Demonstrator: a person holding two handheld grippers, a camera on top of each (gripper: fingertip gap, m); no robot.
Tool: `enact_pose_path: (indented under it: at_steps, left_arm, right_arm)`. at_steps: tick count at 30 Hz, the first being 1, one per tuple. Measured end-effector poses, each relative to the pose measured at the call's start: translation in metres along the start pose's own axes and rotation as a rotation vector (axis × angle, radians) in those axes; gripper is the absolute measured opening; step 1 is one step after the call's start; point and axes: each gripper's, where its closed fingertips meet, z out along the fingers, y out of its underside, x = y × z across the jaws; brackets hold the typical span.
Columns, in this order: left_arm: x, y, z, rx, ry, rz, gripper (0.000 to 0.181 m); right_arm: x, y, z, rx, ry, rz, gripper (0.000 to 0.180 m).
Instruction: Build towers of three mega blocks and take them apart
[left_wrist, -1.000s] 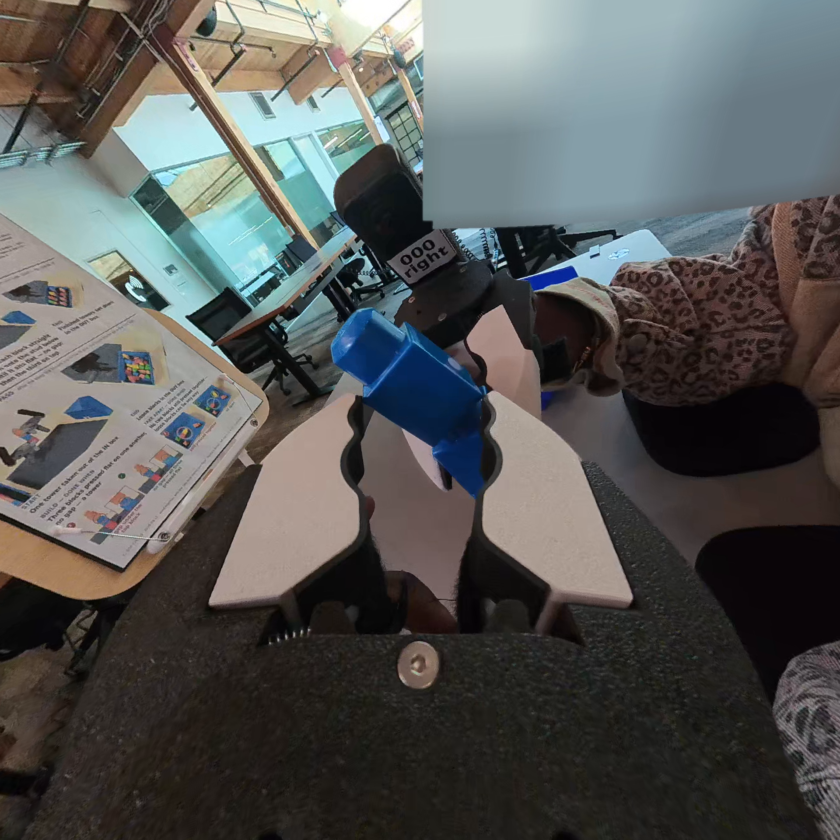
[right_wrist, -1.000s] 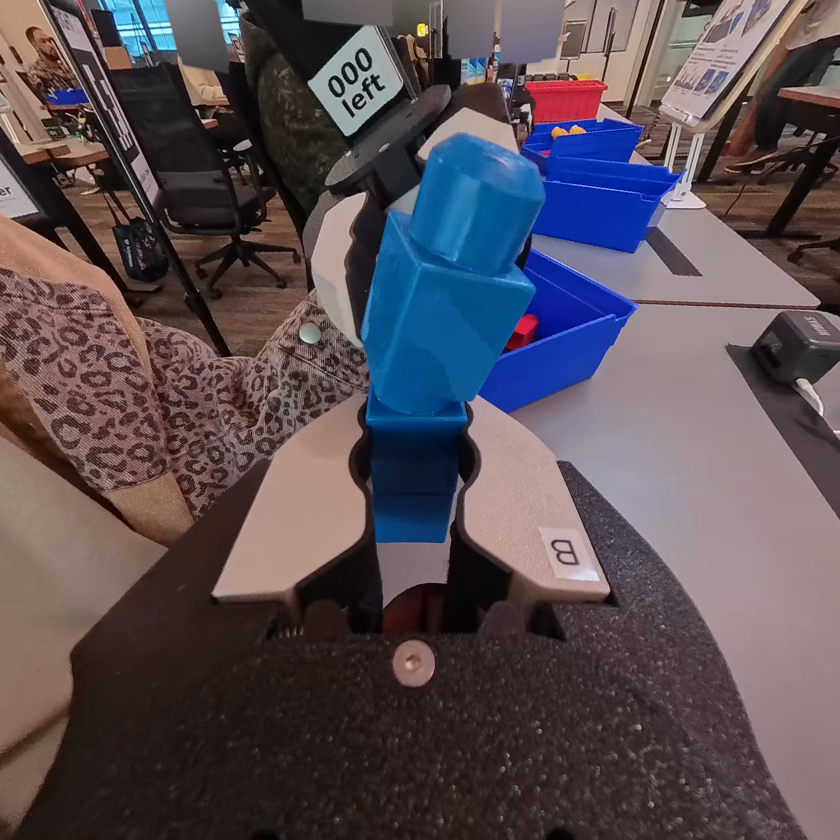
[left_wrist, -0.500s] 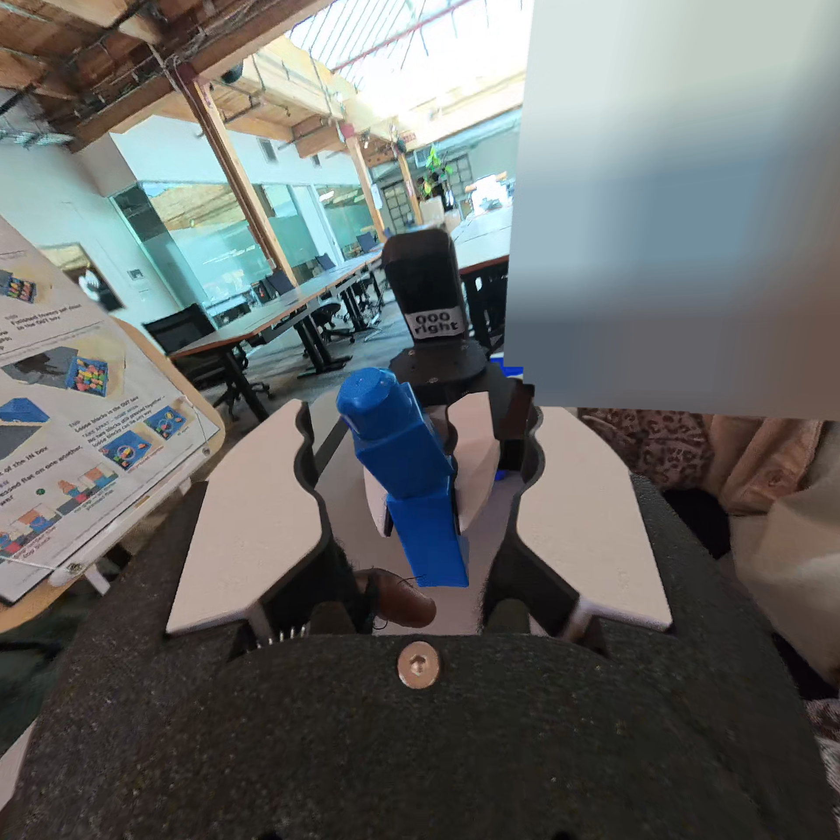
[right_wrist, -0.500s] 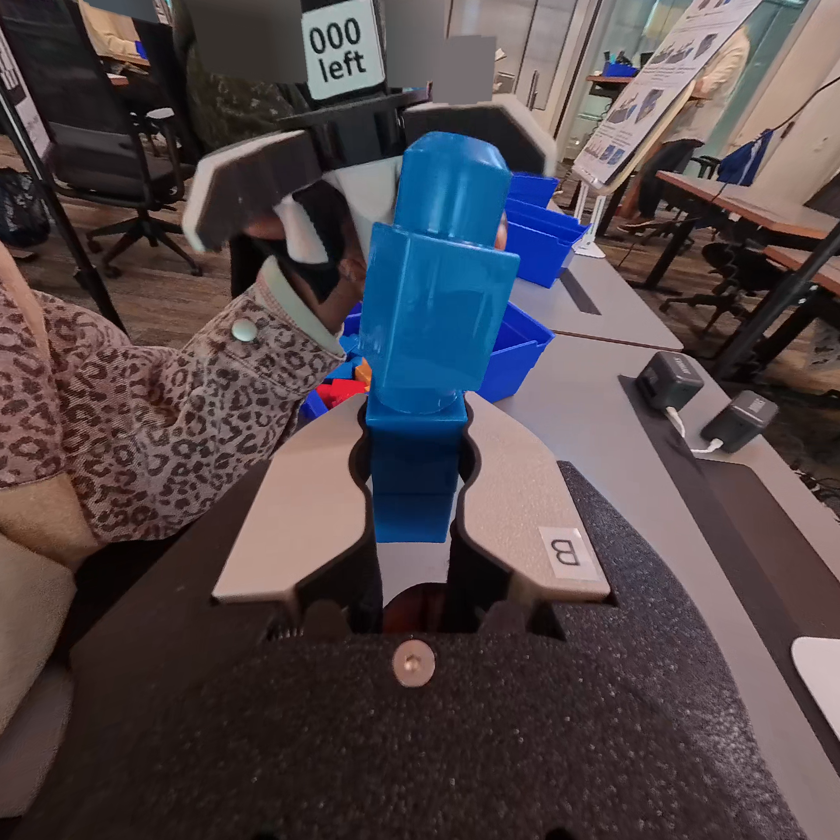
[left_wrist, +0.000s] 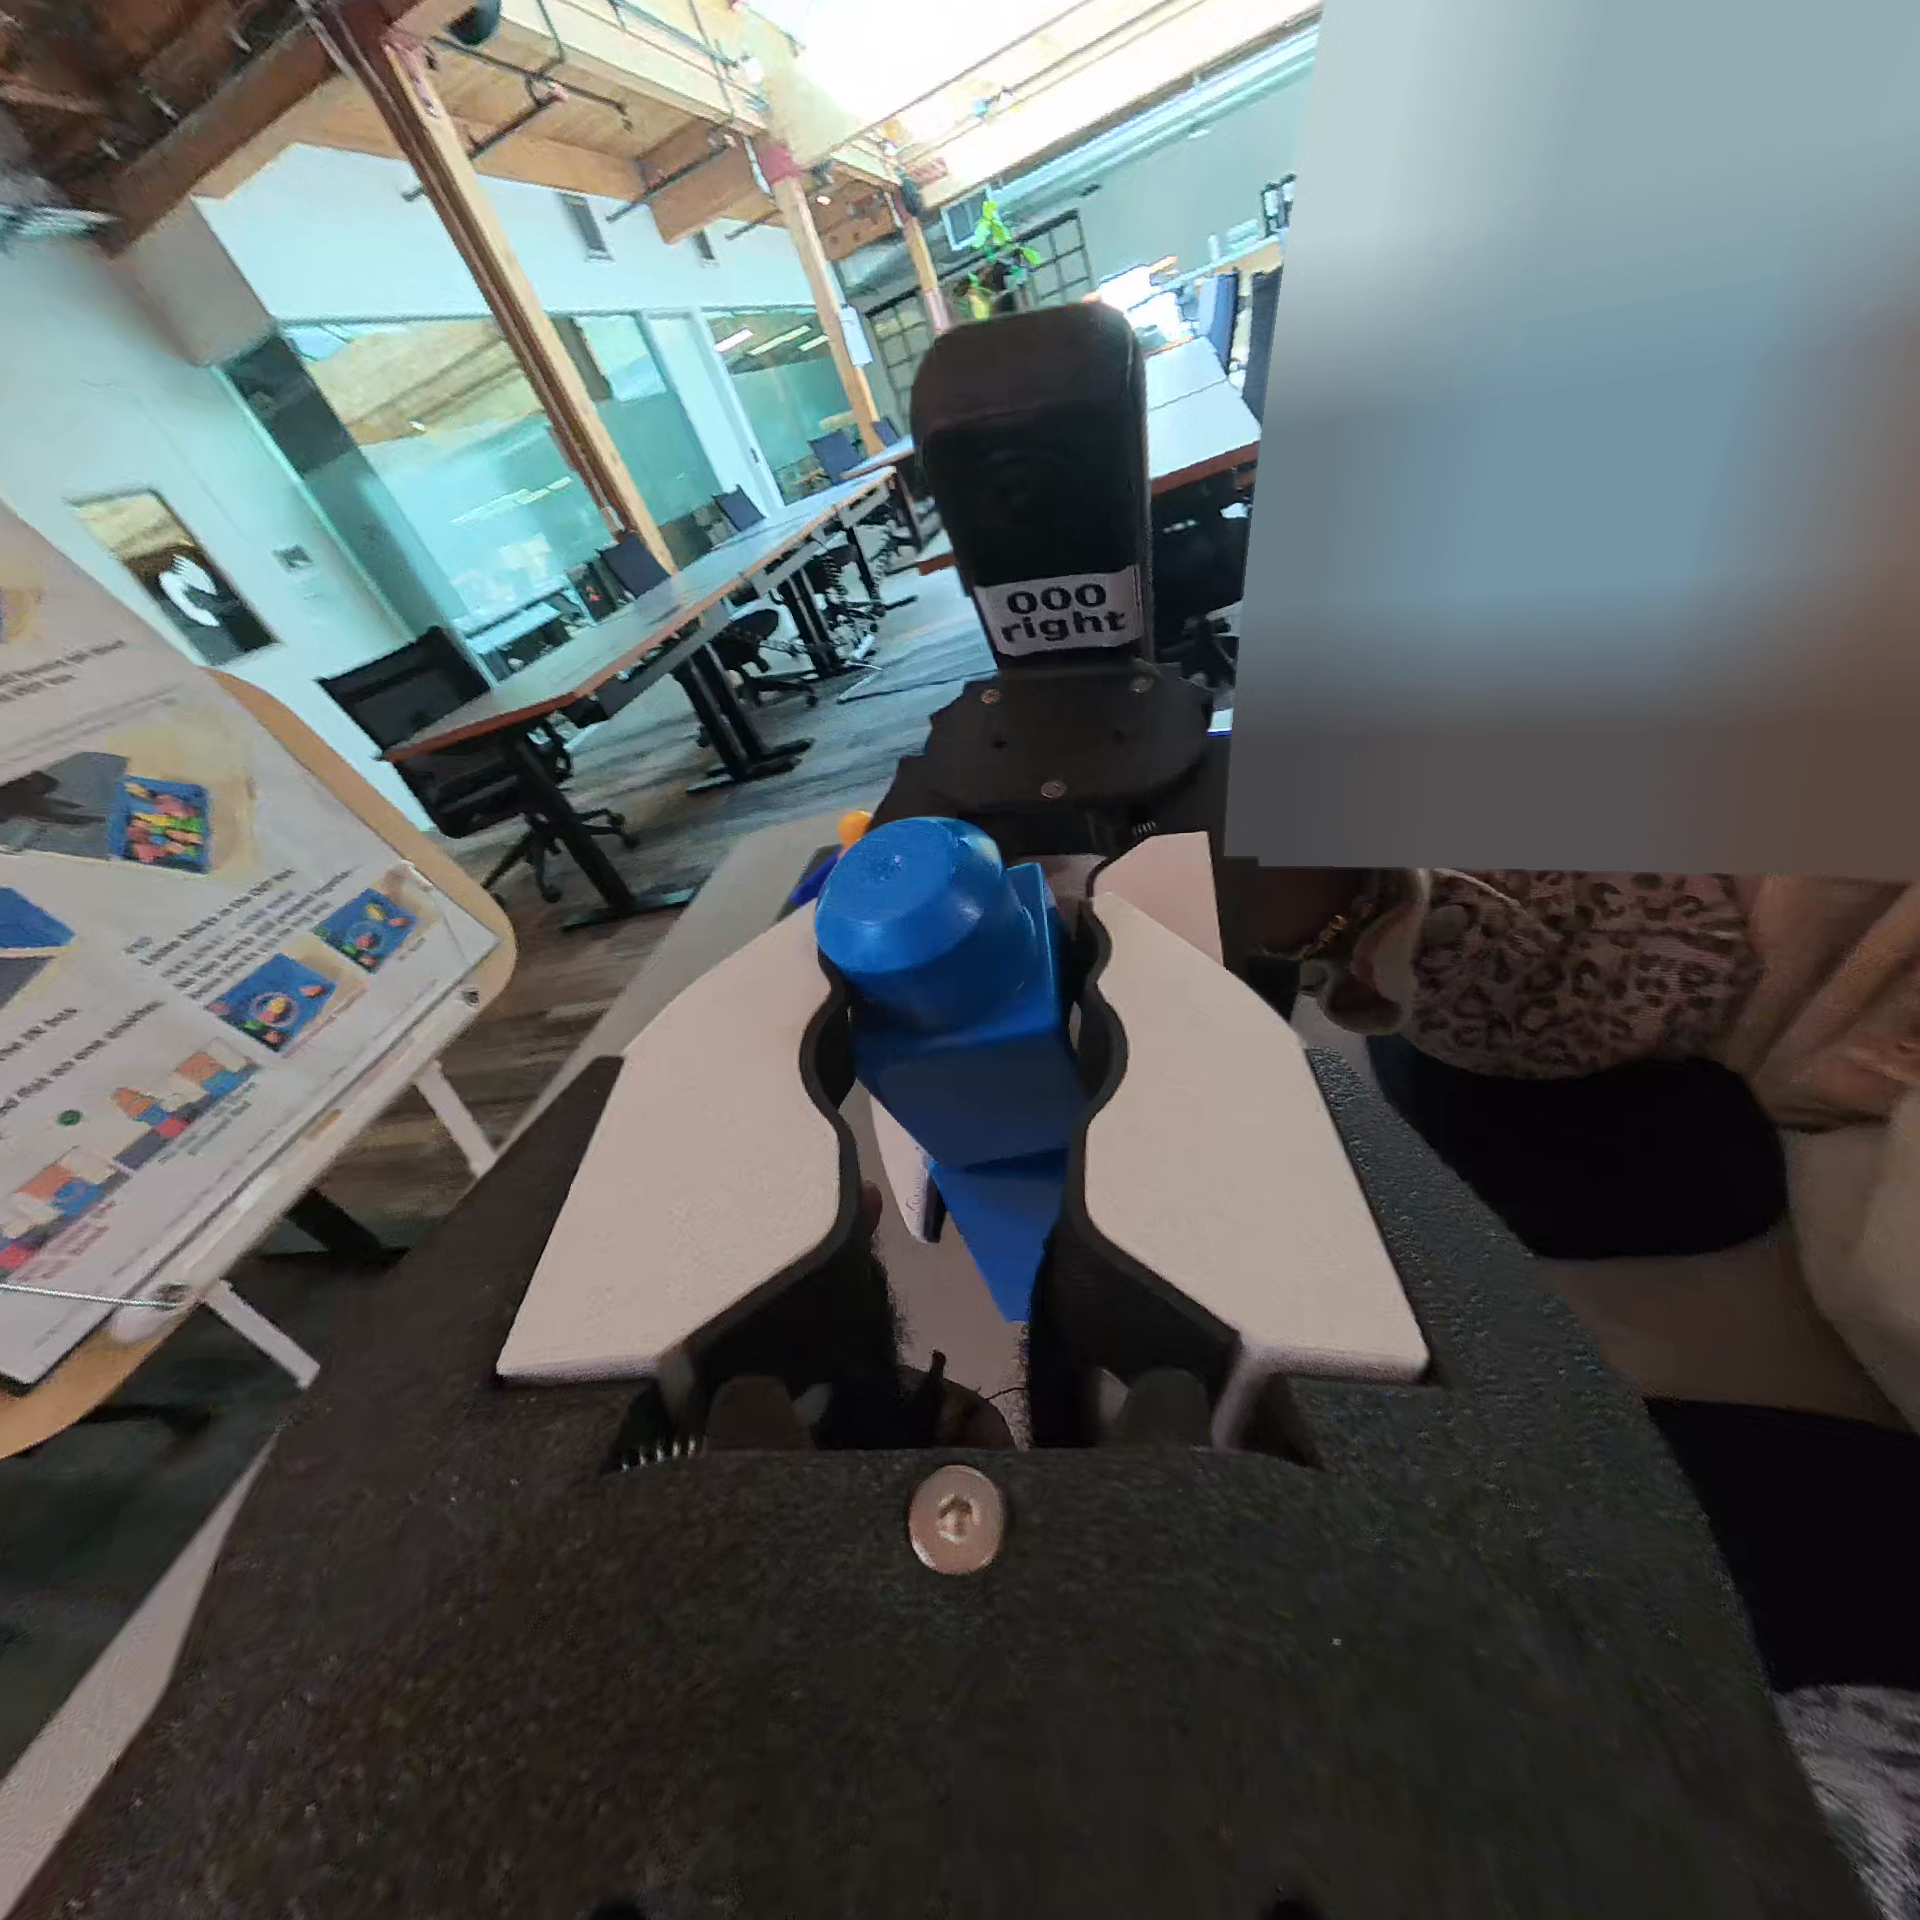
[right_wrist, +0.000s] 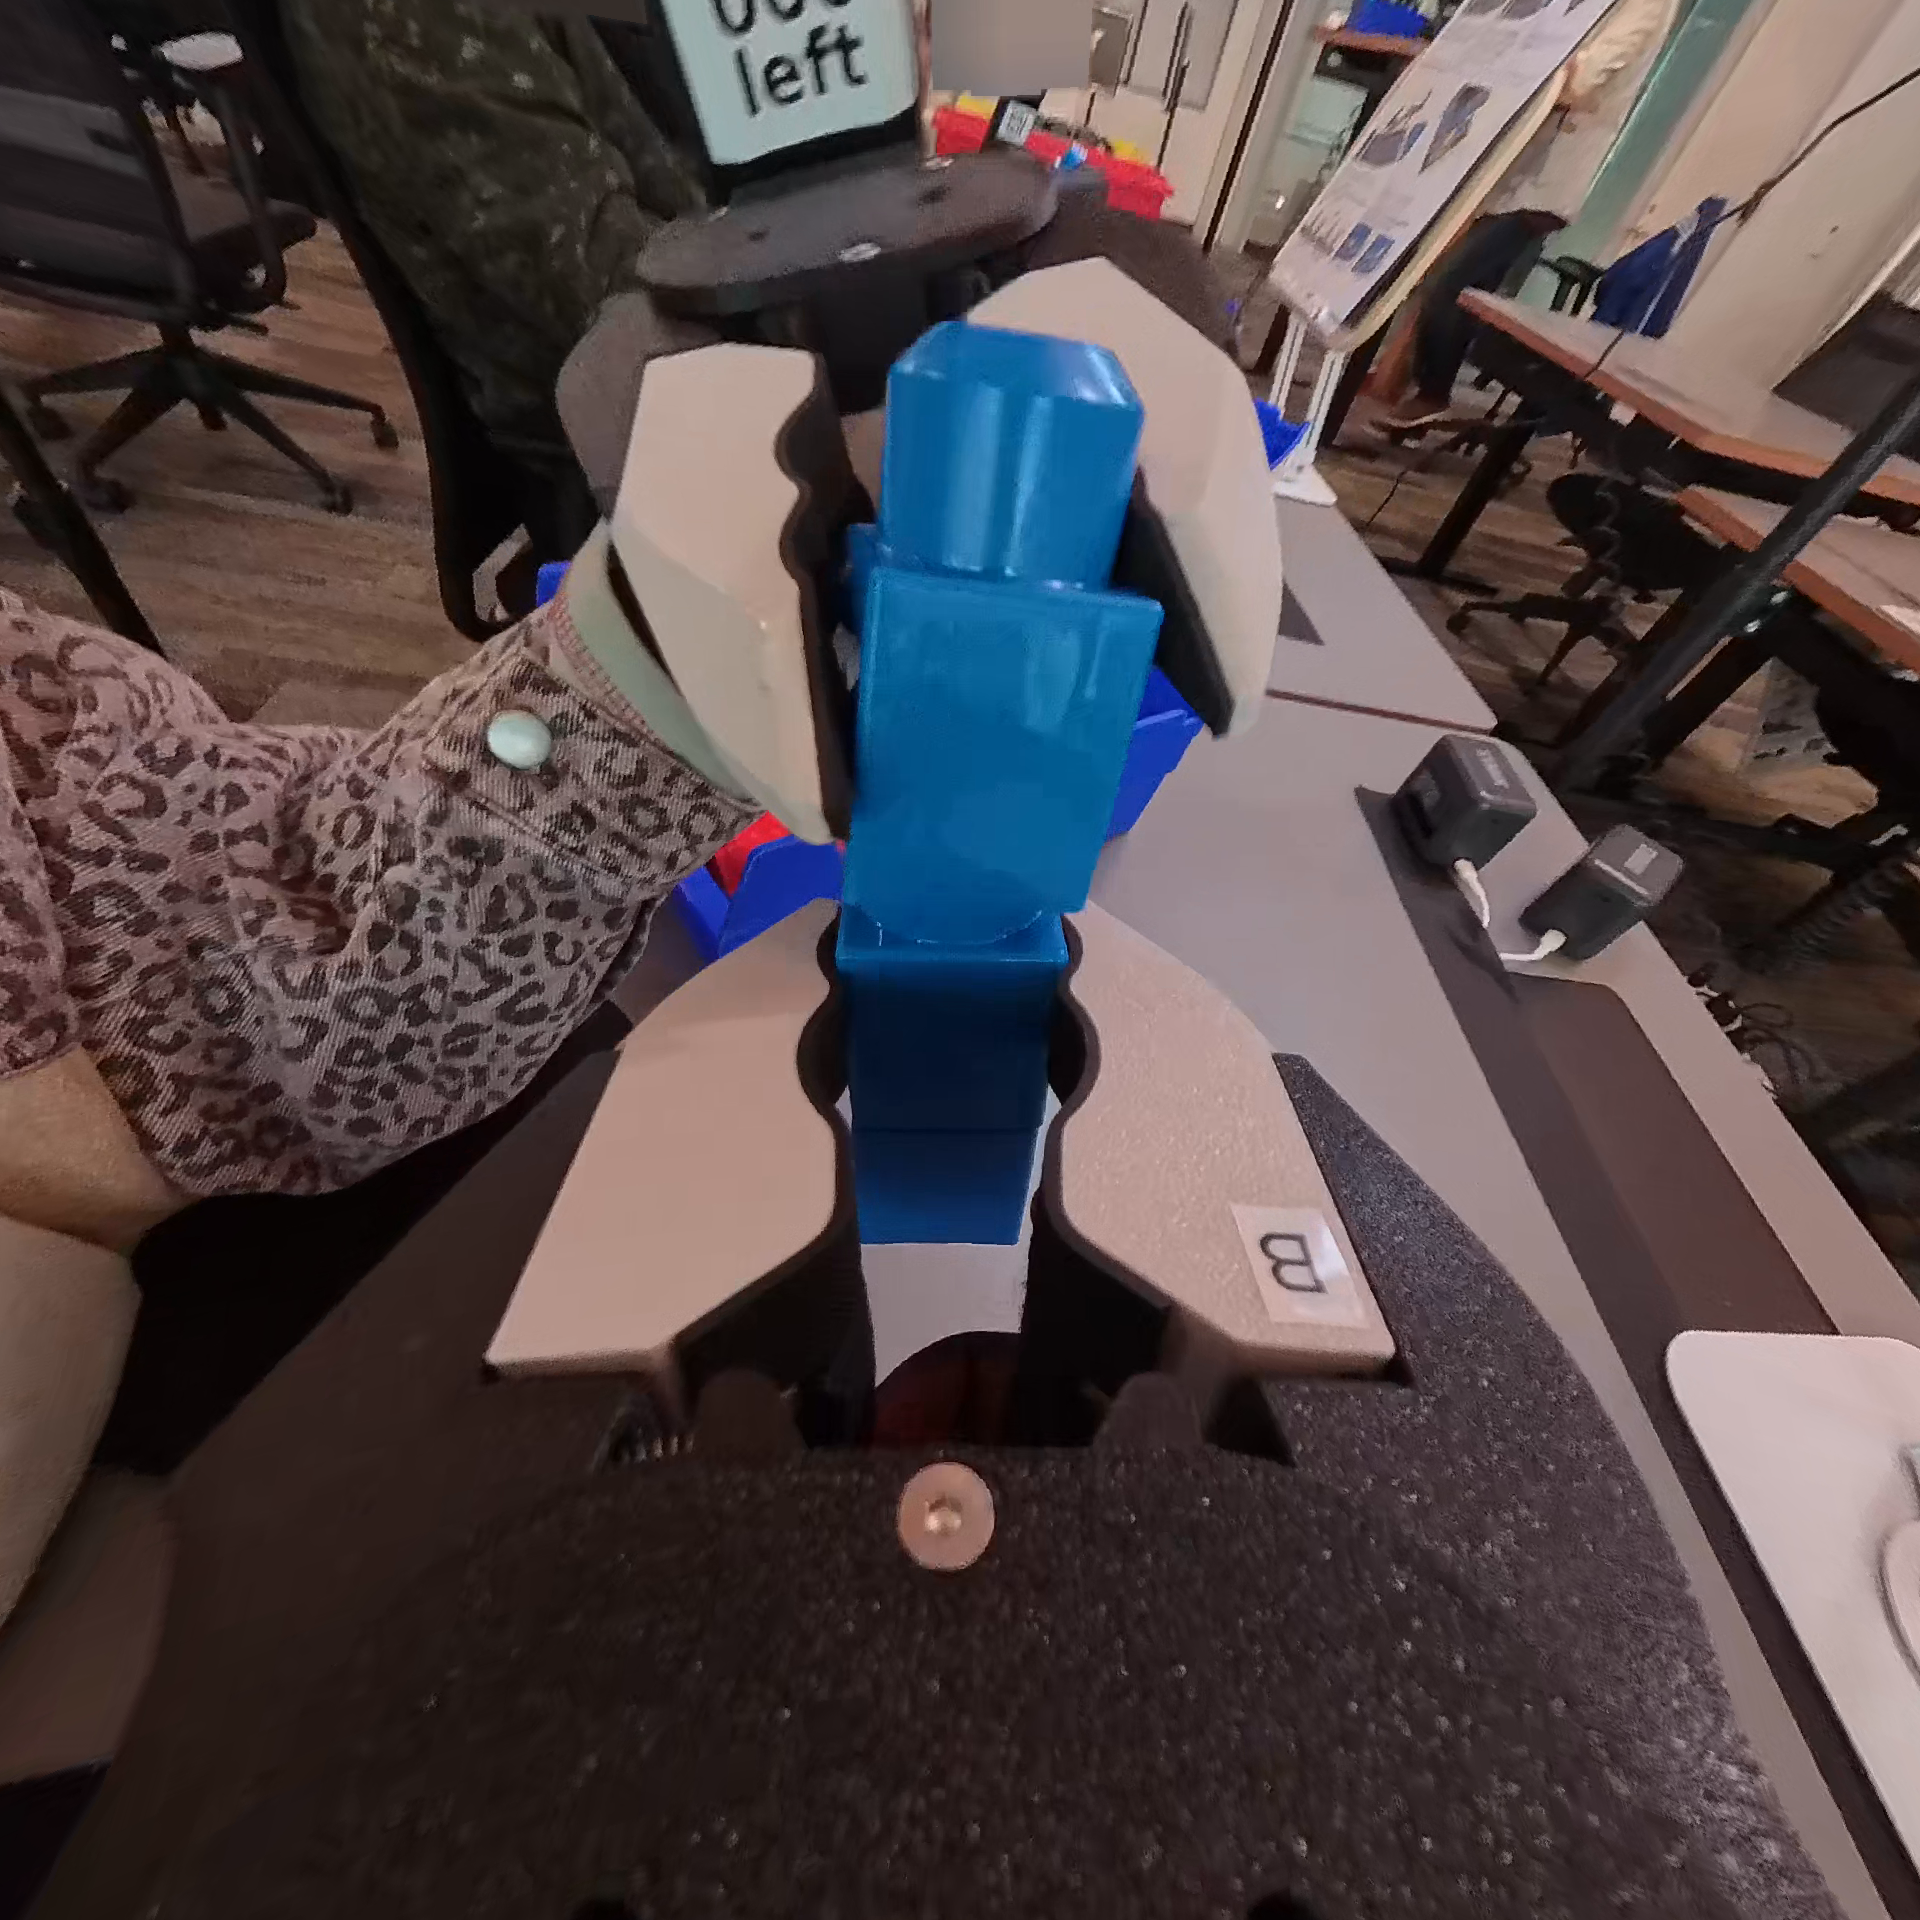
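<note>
A leopard-print sleeve (right_wrist: 312, 894) is seen at far left in the right wrist view, leading to the left gripper (right_wrist: 987, 582), whose jaws are clenched on the upper block (right_wrist: 987, 748) of a blue tower (right_wrist: 966, 831) held in mid-air. The lower block (right_wrist: 951, 1081) is grasped in the clamped jaws of the right gripper (right_wrist: 945, 1101). Behind the tower, a blue bin (right_wrist: 1153, 748) is glimpsed on the grey bench (right_wrist: 1299, 935), and two black chargers (right_wrist: 1538, 842) are set along the bench's right edge. In the left wrist view, an instruction board (left_wrist: 187, 987) is propped at left, the left gripper (left_wrist: 956, 1070) is shown closed around the tower (left_wrist: 956, 1029)
</note>
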Motion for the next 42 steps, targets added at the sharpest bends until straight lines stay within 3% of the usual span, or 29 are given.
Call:
enact_pose_path:
  at_steps: [9,15,29,42]
  left_arm:
    - [0.005,0.005,-0.010,-0.020,0.010,0.040,0.040]
    - [0.011,0.001,-0.017,0.013,0.050,0.008,0.039]
    - [0.016,-0.001,-0.018,0.048,0.087,-0.022,0.039]
    - [0.021,0.017,-0.017,-0.089,0.106,-0.087,0.039]
  right_arm:
    - [-0.007,-0.001,0.009,-0.046,-0.014,0.075,0.034]
    - [-0.011,-0.007,0.011,-0.050,0.019,0.000,0.034]
    - [-0.021,-0.011,0.009,-0.011,-0.077,0.080,0.036]
    - [-0.028,0.003,0.014,-0.086,-0.133,0.099,0.035]
